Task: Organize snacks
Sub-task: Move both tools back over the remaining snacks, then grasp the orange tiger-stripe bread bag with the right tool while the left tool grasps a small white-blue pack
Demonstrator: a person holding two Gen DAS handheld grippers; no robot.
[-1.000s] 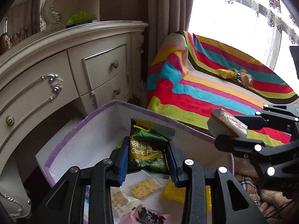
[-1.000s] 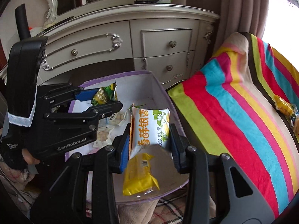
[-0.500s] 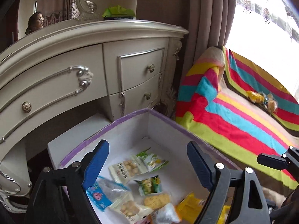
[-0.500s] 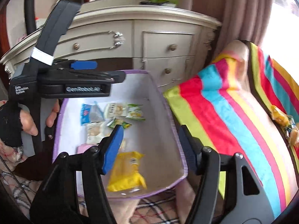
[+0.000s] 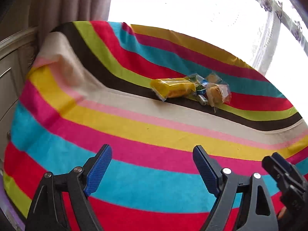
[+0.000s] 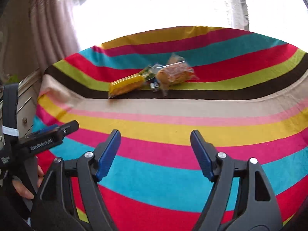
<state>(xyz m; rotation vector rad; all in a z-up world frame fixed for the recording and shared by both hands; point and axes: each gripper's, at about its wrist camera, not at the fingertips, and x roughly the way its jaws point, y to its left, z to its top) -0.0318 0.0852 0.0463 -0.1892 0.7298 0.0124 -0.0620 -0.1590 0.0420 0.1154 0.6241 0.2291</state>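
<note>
I've got both tools over the striped blanket (image 5: 146,130) now, a soft, fuzzy cloth in broad bands of red, turquoise, pink, yellow, cream, brown and lime. My left tool (image 5: 152,165) is released, its ribbed blue pads spread wide with only blanket between them. My right tool (image 6: 156,150) is released too; its jaws have just been opening and nothing sits between them. Both frames are black plastic with small silver bolts.

The snacks are still well ahead of me, a little heap lying where the brown and lime stripes run. There's a yellow packet (image 5: 173,89), oblong and glossy in crinkly clear film, touching a small blue and green wrapper (image 5: 201,90) in the middle. On the far side of that sits a clear bag of golden cakes (image 6: 174,74), puffy and shiny. All three lie bunched together, touching.

Nothing lies on the blanket between my pads and the heap. In the right view, the left tool's black body pokes in from the left edge, with a hand (image 6: 23,184) gripping its handle. Behind the blanket, a bright window (image 5: 192,5) glares white, with a pleated brownish curtain (image 6: 52,19) hanging beside it and a cream drawer front (image 6: 24,111) at the left edge.
</note>
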